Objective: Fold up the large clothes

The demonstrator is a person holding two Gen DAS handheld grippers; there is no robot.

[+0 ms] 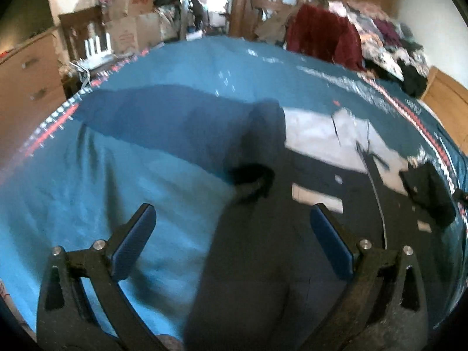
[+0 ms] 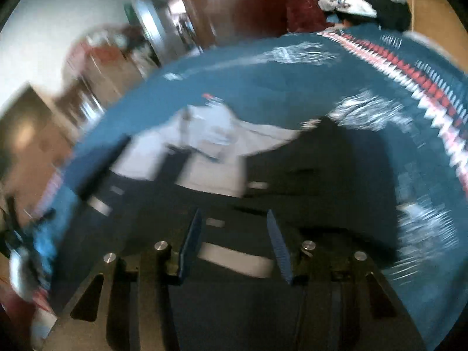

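Bedspread (image 1: 102, 175) teal, patterned border | dark garment (image 1: 263, 263) on it | both tools apart, empty

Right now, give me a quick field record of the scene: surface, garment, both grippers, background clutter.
surface: blue bedspread with a red-and-white patterned border, spread over a bed
garment: dark jacket with a white panel, lying on the bedspread
left gripper: fingers wide apart, nothing between them, over the garment's edge
right gripper: fingers apart, over the dark fabric; grip not evident, view blurred
background: dark red garment and a clothes pile at the far side; cardboard boxes
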